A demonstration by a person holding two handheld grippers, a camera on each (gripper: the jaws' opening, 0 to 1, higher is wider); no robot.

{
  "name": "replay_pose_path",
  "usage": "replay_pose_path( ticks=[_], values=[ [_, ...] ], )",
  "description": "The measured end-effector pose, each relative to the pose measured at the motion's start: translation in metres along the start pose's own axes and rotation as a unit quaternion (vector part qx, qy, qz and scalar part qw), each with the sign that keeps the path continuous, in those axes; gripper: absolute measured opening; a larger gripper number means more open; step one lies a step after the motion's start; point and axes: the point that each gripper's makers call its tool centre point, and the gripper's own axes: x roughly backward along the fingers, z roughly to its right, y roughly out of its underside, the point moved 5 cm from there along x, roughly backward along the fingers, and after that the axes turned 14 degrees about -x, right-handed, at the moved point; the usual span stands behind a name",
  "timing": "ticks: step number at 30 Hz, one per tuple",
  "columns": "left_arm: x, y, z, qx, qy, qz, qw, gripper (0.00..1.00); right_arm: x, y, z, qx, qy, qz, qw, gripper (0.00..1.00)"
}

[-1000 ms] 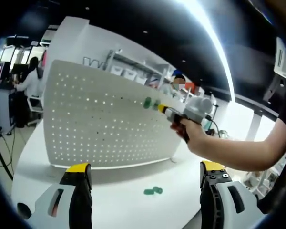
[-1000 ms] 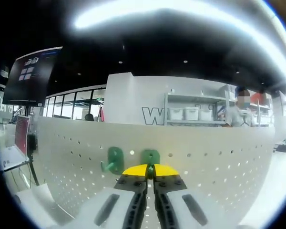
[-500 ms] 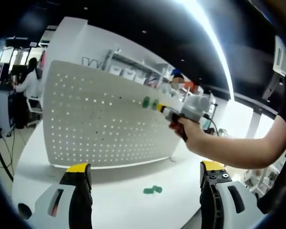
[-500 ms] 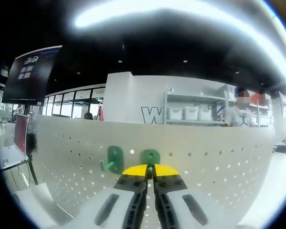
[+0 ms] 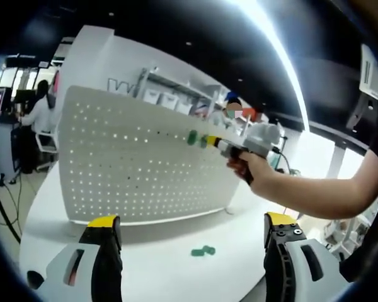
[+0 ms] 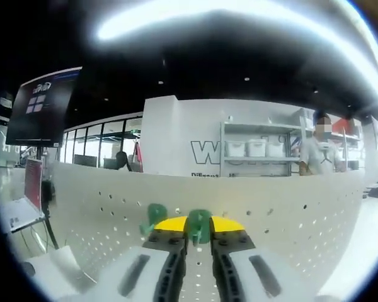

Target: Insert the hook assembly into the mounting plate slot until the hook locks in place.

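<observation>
Left gripper view: hand [image 5: 255, 168] holds right tongs [image 5: 212, 141] at pegboard [image 5: 132, 163].

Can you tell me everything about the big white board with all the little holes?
The pegboard is a wide white panel, metal or plastic by its look, dotted with rows of small round holes. It stands upright on the white table, with light shining through many holes. Near its top edge sit two green hooks: one hangs on the board, the other is gripped by the right hand-held gripper and pressed against the board.
</observation>
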Motion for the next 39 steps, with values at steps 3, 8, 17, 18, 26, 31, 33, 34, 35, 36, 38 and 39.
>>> replay_pose_path(
  ticks=[3, 8, 17, 18, 26, 31, 33, 34, 35, 36, 38, 39],
  values=[
    [0.001, -0.002, 0.001, -0.004, 0.001, 0.002, 1.0000, 0.95, 0.006, -0.013, 0.002, -0.005, 0.000, 0.013, 0.9999, 0.12],
    [0.000, -0.004, 0.004, -0.008, 0.005, 0.004, 0.9999, 0.95, 0.024, -0.038, 0.005, -0.015, -0.001, 0.034, 0.9993, 0.19],
    [0.000, 0.000, 0.012, -0.014, 0.016, -0.005, 0.9998, 0.95, 0.054, -0.047, 0.015, 0.001, -0.005, 0.032, 0.9995, 0.22],
    [0.000, 0.001, 0.013, -0.014, 0.018, -0.007, 0.9997, 0.95, 0.056, -0.044, 0.018, 0.003, -0.006, 0.027, 0.9996, 0.22],
    [0.001, 0.006, 0.020, -0.012, 0.025, -0.011, 0.9995, 0.95, 0.084, -0.014, 0.026, 0.027, -0.022, -0.026, 0.9990, 0.25],
    [0.001, 0.012, 0.024, -0.011, 0.034, -0.021, 0.9991, 0.95, 0.103, 0.011, 0.029, 0.017, -0.026, -0.066, 0.9973, 0.29],
    [0.001, 0.015, 0.027, -0.013, 0.039, -0.026, 0.9988, 0.95, 0.111, 0.020, 0.026, 0.022, -0.037, -0.084, 0.9955, 0.29],
    [0.001, 0.018, 0.028, -0.014, 0.041, -0.030, 0.9986, 0.95, 0.115, 0.024, 0.025, 0.024, -0.041, -0.089, 0.9949, 0.29],
    [0.001, 0.020, 0.029, -0.014, 0.043, -0.033, 0.9984, 0.95, 0.118, 0.028, 0.023, 0.026, -0.045, -0.097, 0.9939, 0.29],
    [0.001, 0.021, 0.029, -0.013, 0.044, -0.035, 0.9983, 0.95, 0.124, 0.035, 0.021, 0.029, -0.053, -0.110, 0.9921, 0.29],
    [0.001, 0.026, 0.030, -0.009, 0.046, -0.040, 0.9981, 0.95, 0.131, 0.044, 0.020, 0.028, -0.057, -0.120, 0.9907, 0.29],
    [0.001, 0.029, 0.030, -0.008, 0.047, -0.045, 0.9978, 0.95, 0.135, 0.050, 0.020, 0.031, -0.061, -0.130, 0.9892, 0.29]
  ],
)
